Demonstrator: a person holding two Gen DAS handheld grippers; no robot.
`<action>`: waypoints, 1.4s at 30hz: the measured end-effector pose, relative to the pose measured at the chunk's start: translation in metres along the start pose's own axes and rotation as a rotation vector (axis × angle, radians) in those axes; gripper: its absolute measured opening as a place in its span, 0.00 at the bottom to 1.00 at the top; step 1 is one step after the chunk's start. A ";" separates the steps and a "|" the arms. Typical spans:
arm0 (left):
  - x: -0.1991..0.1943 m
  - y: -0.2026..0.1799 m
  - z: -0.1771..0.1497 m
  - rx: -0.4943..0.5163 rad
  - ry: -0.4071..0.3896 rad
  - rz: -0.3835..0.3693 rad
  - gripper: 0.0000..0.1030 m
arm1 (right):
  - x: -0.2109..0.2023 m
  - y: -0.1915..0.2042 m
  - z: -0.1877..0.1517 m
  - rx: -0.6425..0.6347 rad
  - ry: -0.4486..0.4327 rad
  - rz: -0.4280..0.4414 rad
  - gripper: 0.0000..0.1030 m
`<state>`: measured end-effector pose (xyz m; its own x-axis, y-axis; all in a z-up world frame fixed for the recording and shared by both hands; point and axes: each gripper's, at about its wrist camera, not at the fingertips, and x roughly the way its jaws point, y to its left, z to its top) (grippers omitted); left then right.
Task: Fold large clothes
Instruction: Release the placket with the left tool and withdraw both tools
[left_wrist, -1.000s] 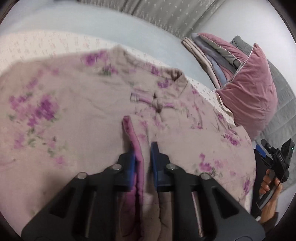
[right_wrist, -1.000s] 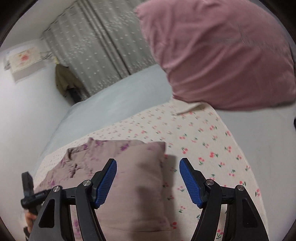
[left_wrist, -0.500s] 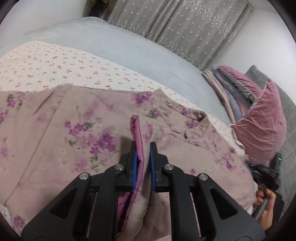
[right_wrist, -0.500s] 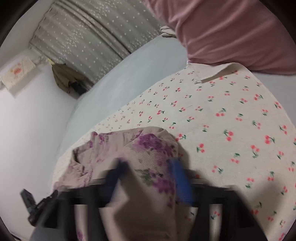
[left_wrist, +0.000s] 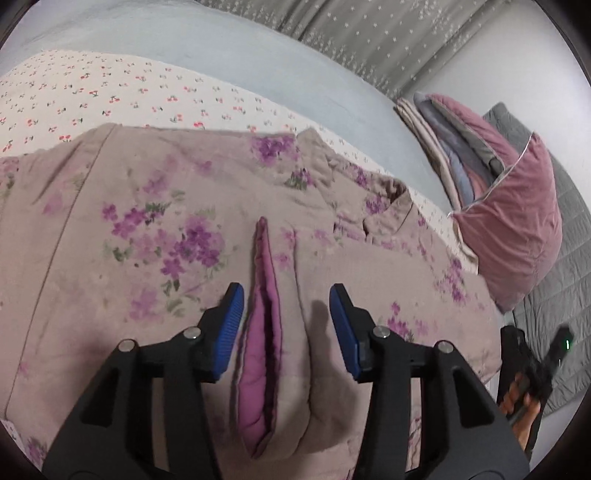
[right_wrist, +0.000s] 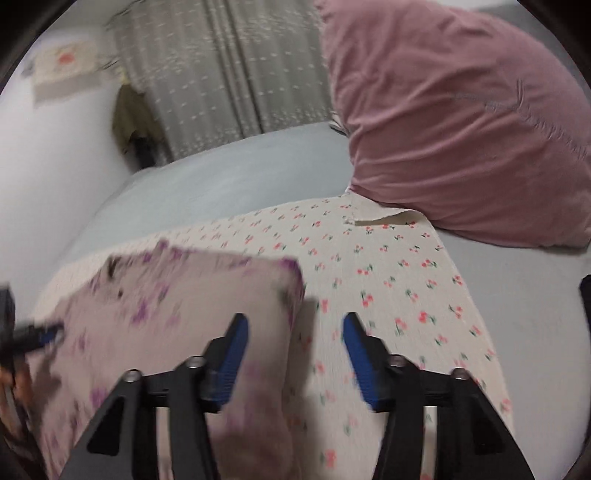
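A large mauve quilted garment with purple flowers (left_wrist: 155, 236) lies spread on the cherry-print sheet (left_wrist: 110, 85). A folded edge with purple lining (left_wrist: 262, 332) stands up between the open jaws of my left gripper (left_wrist: 286, 306), which holds nothing. In the right wrist view the garment's folded corner (right_wrist: 184, 295) lies blurred under the left finger (right_wrist: 232, 343). My right gripper (right_wrist: 295, 343) is open and empty, over the garment's edge and the sheet (right_wrist: 399, 288). The right gripper also shows at the left wrist view's lower right (left_wrist: 532, 362).
A pink velvet pillow (left_wrist: 517, 236) and a stack of folded cloth (left_wrist: 450, 140) lie at the right; the pillow fills the right wrist view's upper right (right_wrist: 461, 122). A pale blue bedspread (left_wrist: 221, 48) and grey curtains (right_wrist: 221, 74) lie beyond.
My left gripper was shut on the garment's folded edge and has opened, leaving it lying on the garment. My right gripper, blurred over the garment half a second ago, now stands open beside its corner.
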<state>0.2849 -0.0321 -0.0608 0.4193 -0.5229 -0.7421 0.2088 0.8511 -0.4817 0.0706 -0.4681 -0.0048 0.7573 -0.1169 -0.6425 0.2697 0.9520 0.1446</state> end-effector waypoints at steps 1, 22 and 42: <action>0.002 0.000 -0.001 -0.006 0.017 0.002 0.48 | -0.010 0.003 -0.009 -0.027 0.003 0.008 0.55; -0.034 -0.011 -0.042 0.110 -0.067 0.301 0.58 | -0.011 0.047 -0.066 -0.055 0.221 -0.224 0.39; -0.192 0.045 -0.098 0.054 -0.041 0.250 0.99 | -0.148 0.138 -0.107 0.149 0.076 -0.102 0.83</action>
<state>0.1276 0.1021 0.0143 0.4989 -0.2947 -0.8150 0.1407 0.9555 -0.2594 -0.0675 -0.2888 0.0296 0.6763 -0.1834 -0.7134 0.4320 0.8832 0.1825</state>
